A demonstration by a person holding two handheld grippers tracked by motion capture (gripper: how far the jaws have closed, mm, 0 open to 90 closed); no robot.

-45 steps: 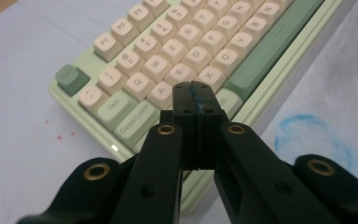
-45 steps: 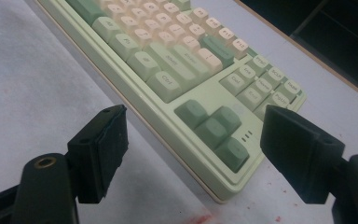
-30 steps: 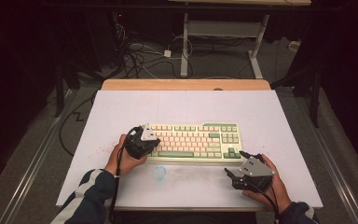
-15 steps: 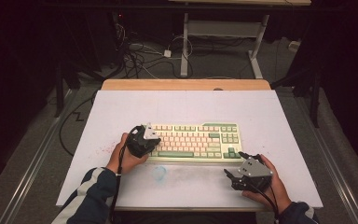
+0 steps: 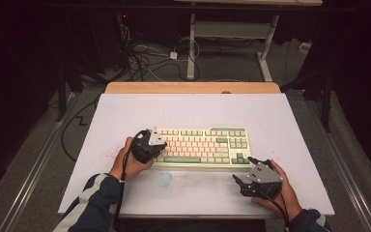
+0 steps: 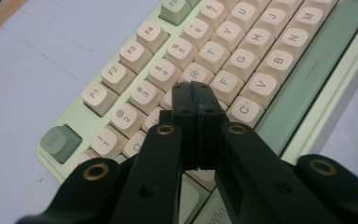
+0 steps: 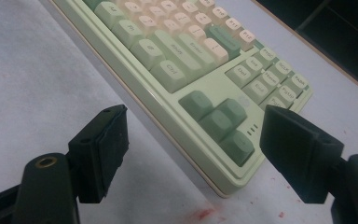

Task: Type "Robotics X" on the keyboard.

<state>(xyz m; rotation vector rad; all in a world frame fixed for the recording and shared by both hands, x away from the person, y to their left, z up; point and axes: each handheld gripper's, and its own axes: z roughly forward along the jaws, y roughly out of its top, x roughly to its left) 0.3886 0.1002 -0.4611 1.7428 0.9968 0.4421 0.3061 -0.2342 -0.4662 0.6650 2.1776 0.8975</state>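
A pale green keyboard (image 5: 207,145) with cream and green keys lies on the white table top (image 5: 193,111). My left gripper (image 5: 158,143) is shut and empty over the keyboard's left end. In the left gripper view the joined tips of the left gripper (image 6: 196,93) hang just above the letter keys of the keyboard (image 6: 261,60), near E and D; contact is unclear. My right gripper (image 5: 244,170) stands open at the keyboard's near right corner. Between the wide jaws of the right gripper (image 7: 198,140) show the arrow keys of the keyboard (image 7: 177,51), untouched.
A faint blue smudge (image 5: 165,179) marks the table in front of the keyboard, and red flecks (image 5: 108,155) lie to its left. A wooden strip (image 5: 193,87) runs along the table's far edge. Cables (image 5: 149,58) and a desk frame (image 5: 232,34) stand on the floor beyond.
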